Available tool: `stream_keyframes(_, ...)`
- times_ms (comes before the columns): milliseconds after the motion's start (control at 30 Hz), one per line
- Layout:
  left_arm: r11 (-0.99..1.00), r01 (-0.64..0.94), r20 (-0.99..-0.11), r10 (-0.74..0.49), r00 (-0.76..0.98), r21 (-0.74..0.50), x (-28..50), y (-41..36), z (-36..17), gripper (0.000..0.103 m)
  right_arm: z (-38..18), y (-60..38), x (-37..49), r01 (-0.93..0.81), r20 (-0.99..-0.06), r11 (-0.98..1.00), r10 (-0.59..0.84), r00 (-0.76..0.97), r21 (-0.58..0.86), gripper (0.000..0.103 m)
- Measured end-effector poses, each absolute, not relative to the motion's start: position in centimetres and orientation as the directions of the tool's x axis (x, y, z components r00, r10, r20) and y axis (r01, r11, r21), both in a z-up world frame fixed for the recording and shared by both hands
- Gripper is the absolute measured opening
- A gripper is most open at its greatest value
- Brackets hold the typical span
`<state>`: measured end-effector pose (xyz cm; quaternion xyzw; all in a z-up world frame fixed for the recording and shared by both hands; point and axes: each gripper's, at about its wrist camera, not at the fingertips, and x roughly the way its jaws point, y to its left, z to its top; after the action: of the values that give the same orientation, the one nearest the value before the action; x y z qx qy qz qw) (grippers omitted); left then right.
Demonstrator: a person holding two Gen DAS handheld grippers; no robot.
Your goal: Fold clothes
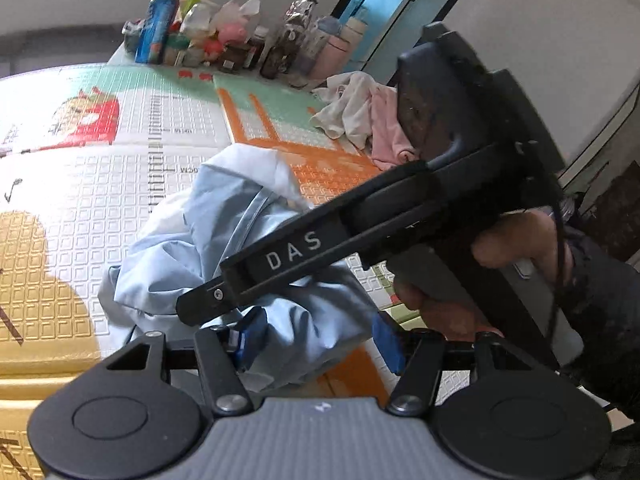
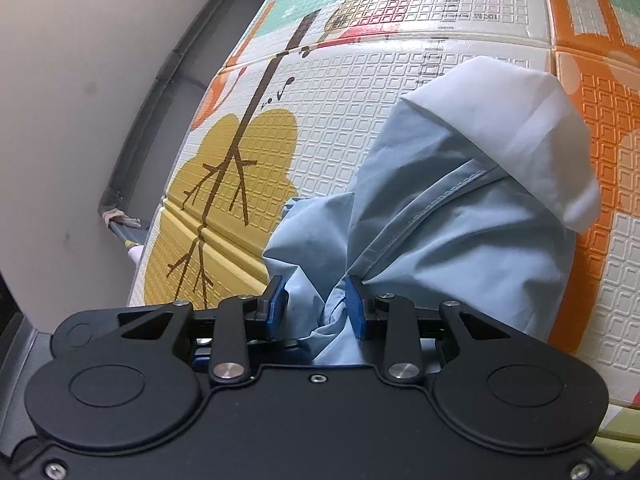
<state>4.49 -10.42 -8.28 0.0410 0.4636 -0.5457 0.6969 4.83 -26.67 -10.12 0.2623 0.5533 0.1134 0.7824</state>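
Note:
A crumpled light blue garment with a white lining lies bunched on the patterned play mat. In the right wrist view the same garment rises in a heap, and my right gripper is shut on a gathered fold of it between its blue pads. From the left wrist view, the right gripper reaches in from the right, held by a hand, its tip in the cloth. My left gripper stands wide, jaws on either side of the garment's near bulge without clearly pinching it.
A heap of white and pink clothes lies at the mat's far right. Bottles, packets and toys crowd the back edge. A wall with grey skirting borders the mat on the left of the right wrist view.

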Motion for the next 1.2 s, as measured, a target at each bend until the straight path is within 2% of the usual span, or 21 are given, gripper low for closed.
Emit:
stream_keyframes(167, 0.461, 0.787, -0.744, -0.668, 0.003, -0.410, 5.1, -10.3, -9.2, 0.056, -10.1, -26.7, 4.8, 0.112, -0.806, 0.835, 0.472, 0.358, 0.539, 0.030)
stream_keyframes(433, 0.547, 0.743, -0.813, -0.583, 0.008, -0.385, 6.6, -10.3, -11.6, 0.055, -9.8, -26.8, 4.4, 0.100, -0.798, 0.833, 0.477, 0.367, 0.544, 0.029)
stream_keyframes(700, 0.580, 0.704, -0.822, -0.570, -0.008, -0.409, 7.7, -9.4, -13.1, 0.056, -6.8, -28.5, 3.2, 0.091, -0.779, 0.845, 0.438, 0.449, 0.527, 0.029)
stream_keyframes(767, 0.583, 0.699, -0.821, -0.571, -0.010, -0.414, 7.8, -9.3, -13.2, 0.056, -5.5, -28.9, 2.8, 0.091, -0.774, 0.855, 0.412, 0.481, 0.511, 0.027)
stream_keyframes(833, 0.584, 0.698, -0.821, -0.571, -0.010, -0.415, 7.8, -9.2, -13.2, 0.056, -4.6, -29.1, 2.5, 0.087, -0.772, 0.864, 0.393, 0.499, 0.496, 0.018)
stream_keyframes(933, 0.584, 0.695, -0.819, -0.573, -0.011, -0.418, 7.8, -9.2, -13.1, 0.056, -4.4, -28.8, 2.3, 0.091, -0.802, 0.887, 0.361, 0.476, 0.453, 0.010)
stream_keyframes(1000, 0.593, 0.682, -0.815, -0.579, -0.008, -0.429, 8.0, -8.8, -13.1, 0.056, -5.3, -28.1, 2.4, 0.106, -0.845, 0.914, 0.313, 0.434, 0.393, 0.008)
stream_keyframes(1133, 0.613, 0.637, -0.801, -0.598, -0.013, -0.468, 8.6, -7.7, -13.2, 0.055, -8.1, -28.1, 2.3, 0.145, -0.870, 0.909, 0.313, 0.381, 0.390, 0.000)
stream_keyframes(1200, 0.623, 0.611, -0.794, -0.608, -0.017, -0.489, 9.0, -6.7, -13.2, 0.050, -9.2, -28.3, 2.4, 0.156, -0.876, 0.909, 0.309, 0.370, 0.387, 0.000)
